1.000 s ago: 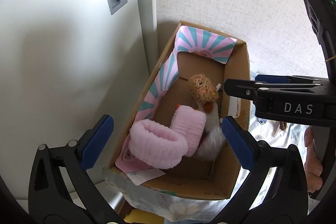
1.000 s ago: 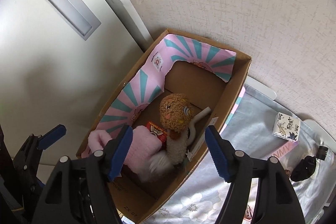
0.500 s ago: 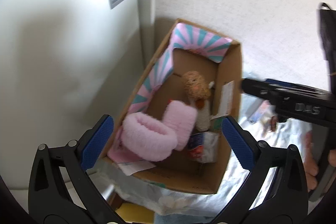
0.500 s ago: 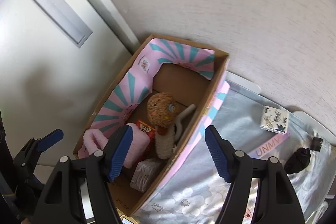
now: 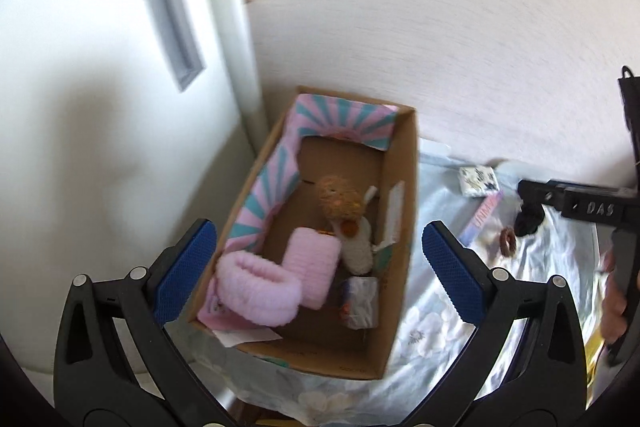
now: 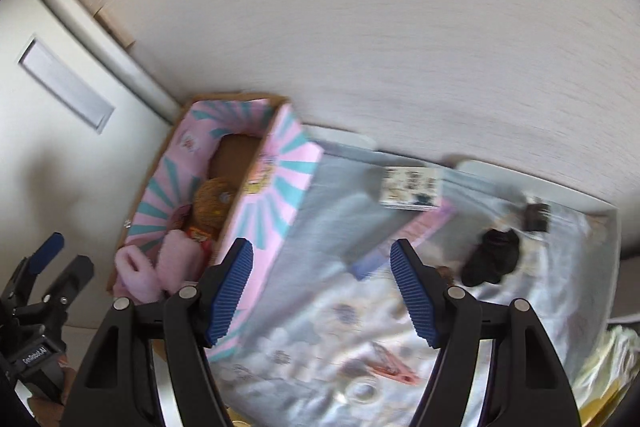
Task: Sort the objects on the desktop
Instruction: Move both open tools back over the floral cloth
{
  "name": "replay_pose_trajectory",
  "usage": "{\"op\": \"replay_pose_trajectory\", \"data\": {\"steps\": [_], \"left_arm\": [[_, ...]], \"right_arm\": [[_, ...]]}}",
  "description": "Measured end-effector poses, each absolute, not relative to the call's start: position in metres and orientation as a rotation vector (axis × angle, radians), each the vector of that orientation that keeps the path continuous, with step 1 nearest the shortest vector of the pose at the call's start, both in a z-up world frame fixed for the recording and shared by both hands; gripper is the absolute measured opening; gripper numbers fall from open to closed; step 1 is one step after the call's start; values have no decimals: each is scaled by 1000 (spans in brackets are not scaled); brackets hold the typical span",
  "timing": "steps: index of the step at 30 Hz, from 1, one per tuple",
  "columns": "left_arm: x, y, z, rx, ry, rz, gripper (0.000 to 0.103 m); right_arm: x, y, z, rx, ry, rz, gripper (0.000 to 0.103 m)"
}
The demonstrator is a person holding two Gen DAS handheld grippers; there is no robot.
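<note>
1. Leftmost, we saw a white door [image 5: 100, 131] with a grey recessed handle, beside the pale wall.
2. We held the left gripper [image 5: 316, 267] above the cardboard box [image 5: 400, 227], its blue pads spread wide with nothing between them.
3. We found the box, lined with a pink and teal sunburst print, standing on the floral cloth [image 5: 440, 311] against the door. It held fluffy pink slippers [image 5: 260, 287], a brown plush doll [image 5: 340, 195] and a small silvery packet [image 5: 360, 301].
4. We kept the right gripper [image 6: 322, 291] over the cloth just right of the box, jaws apart and empty.
5. We noted things lying loose on the cloth right of the box: a small white patterned box [image 6: 410, 189], a pink strip [image 5: 482, 217] under it, a brown hair tie [image 5: 508, 241] and a black lump [image 6: 494, 257] we could not make out through the blur.
</note>
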State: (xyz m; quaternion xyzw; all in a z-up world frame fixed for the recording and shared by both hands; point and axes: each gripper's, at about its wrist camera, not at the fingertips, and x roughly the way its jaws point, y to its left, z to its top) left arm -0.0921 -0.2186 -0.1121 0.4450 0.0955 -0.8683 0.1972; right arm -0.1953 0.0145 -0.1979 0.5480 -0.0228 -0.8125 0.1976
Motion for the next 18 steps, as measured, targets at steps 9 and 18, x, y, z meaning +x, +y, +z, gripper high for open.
{"op": "replay_pose_trajectory", "data": {"steps": [9, 18], "left_arm": [[-138, -144, -104, 1283, 64, -2612, 103], [-200, -77, -177, 1464, -156, -2663, 103]], "right_arm": [[-190, 108, -188, 1568, -96, -2461, 68], [-189, 152, -222, 1667, -143, -2467, 68]]}}
